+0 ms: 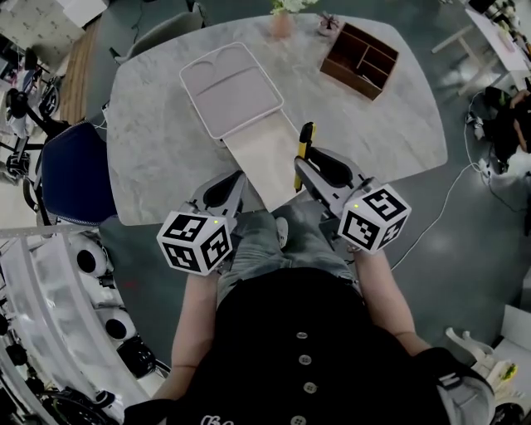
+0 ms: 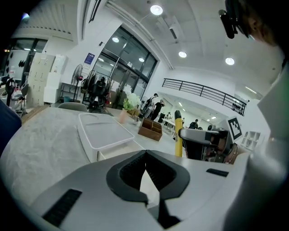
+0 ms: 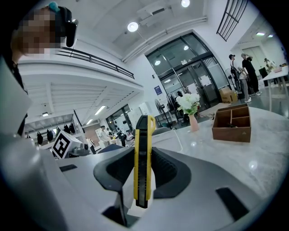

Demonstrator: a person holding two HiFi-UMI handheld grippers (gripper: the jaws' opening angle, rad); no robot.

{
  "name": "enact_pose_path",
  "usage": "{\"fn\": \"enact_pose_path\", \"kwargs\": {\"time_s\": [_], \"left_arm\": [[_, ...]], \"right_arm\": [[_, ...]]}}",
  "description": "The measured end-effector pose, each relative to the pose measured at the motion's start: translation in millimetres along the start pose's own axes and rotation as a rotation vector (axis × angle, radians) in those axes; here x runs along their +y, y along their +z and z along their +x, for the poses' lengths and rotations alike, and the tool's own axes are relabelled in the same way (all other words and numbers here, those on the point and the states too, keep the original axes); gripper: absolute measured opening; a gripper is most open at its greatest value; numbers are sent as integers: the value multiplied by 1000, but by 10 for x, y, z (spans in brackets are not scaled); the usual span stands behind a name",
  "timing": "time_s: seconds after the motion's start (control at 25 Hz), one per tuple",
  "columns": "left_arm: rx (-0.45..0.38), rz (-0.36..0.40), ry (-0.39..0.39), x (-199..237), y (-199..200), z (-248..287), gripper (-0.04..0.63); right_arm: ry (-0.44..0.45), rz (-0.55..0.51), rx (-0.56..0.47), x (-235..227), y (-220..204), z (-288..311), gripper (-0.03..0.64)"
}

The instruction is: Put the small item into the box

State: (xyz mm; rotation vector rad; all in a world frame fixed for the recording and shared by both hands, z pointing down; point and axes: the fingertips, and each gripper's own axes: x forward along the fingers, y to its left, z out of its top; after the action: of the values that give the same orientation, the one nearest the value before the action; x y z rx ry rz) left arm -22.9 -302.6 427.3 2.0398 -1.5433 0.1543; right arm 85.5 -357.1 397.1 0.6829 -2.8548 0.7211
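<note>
A yellow and black utility knife (image 3: 143, 158) stands upright between the pads of my right gripper (image 3: 143, 180), which is shut on it. In the head view the knife (image 1: 304, 143) pokes up from the right gripper (image 1: 304, 173) at the table's near edge, just right of the pulled-out beige drawer (image 1: 264, 156) of the white box (image 1: 232, 87). My left gripper (image 1: 233, 184) hovers at the table edge left of the drawer. Its jaws (image 2: 145, 158) are shut with nothing in them. The left gripper view shows the white box (image 2: 101, 131) ahead and the knife (image 2: 178, 135) to the right.
A brown wooden organiser (image 1: 359, 60) and a vase of flowers (image 1: 282, 21) stand at the far side of the marble table (image 1: 149, 124). A blue chair (image 1: 75, 174) stands to the left of the table. Cables lie on the floor at the right.
</note>
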Motion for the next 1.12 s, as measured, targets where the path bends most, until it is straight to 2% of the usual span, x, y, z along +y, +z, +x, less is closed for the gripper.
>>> {"fn": "enact_pose_path", "kwargs": {"time_s": [0.44, 0.72, 0.96, 1.12], "left_arm": [[17, -25, -9, 236, 47, 28, 17], [50, -19, -45, 286, 68, 136, 17], [43, -37, -83, 275, 88, 181, 17], [66, -43, -77, 331, 32, 167, 17]], "right_arm": [[-10, -1, 69, -6, -131, 277, 120], [29, -31, 163, 47, -198, 448, 120], [26, -64, 219, -11, -223, 539, 120], [14, -93, 281, -44, -292, 611, 120]]}}
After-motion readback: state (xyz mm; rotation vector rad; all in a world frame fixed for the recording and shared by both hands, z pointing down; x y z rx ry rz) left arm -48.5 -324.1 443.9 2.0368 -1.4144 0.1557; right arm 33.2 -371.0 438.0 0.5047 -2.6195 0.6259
